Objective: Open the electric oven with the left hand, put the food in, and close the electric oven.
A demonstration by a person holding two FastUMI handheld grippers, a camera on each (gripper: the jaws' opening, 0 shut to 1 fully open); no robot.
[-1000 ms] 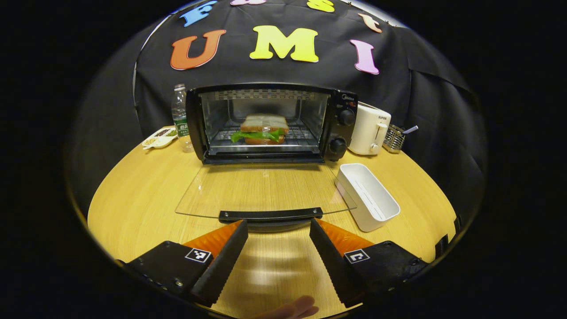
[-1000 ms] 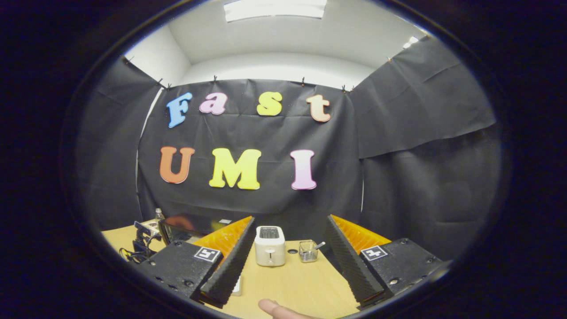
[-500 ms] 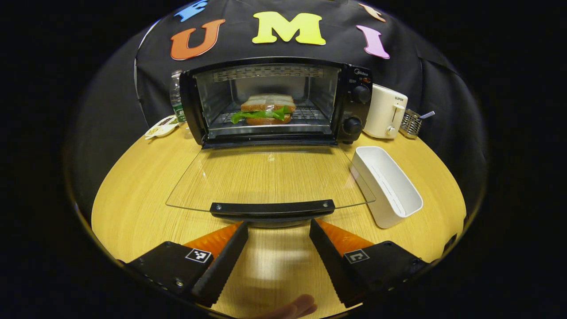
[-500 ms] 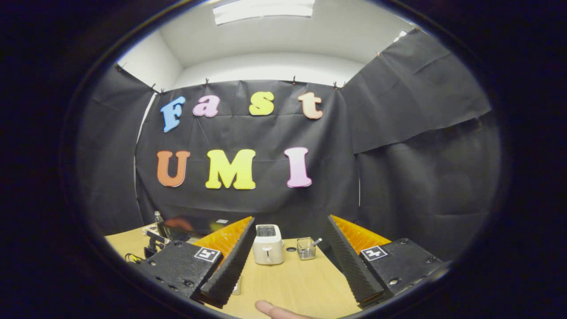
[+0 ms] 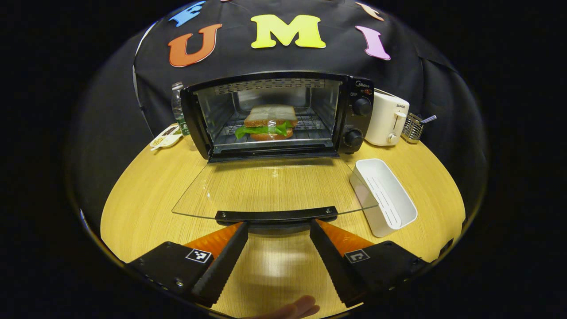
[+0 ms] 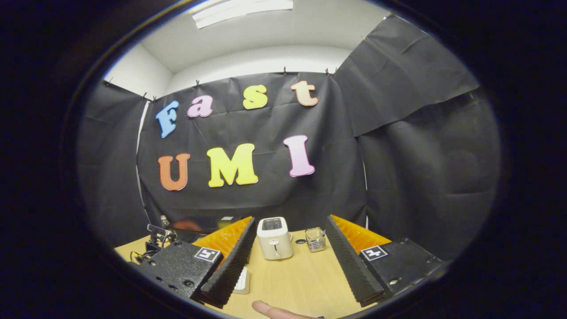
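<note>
Round wooden table (image 5: 146, 195) in a booth hung with black cloth, white ceiling above. The electric oven (image 5: 277, 116) stands at the back, its glass door (image 5: 270, 188) folded flat; the sandwich (image 5: 269, 122) sits on its rack, beside a white tray (image 5: 384, 196) and toaster (image 6: 275, 238). Left gripper (image 5: 278, 228), jaws spread, sits just short of the door handle (image 5: 275, 215); right gripper (image 6: 290, 223), jaws spread, grips nothing.

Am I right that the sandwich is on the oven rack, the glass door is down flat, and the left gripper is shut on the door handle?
Not quite. In the left gripper view the left gripper is open, just short of the door handle. The sandwich is on the rack and the glass door is down.
</note>
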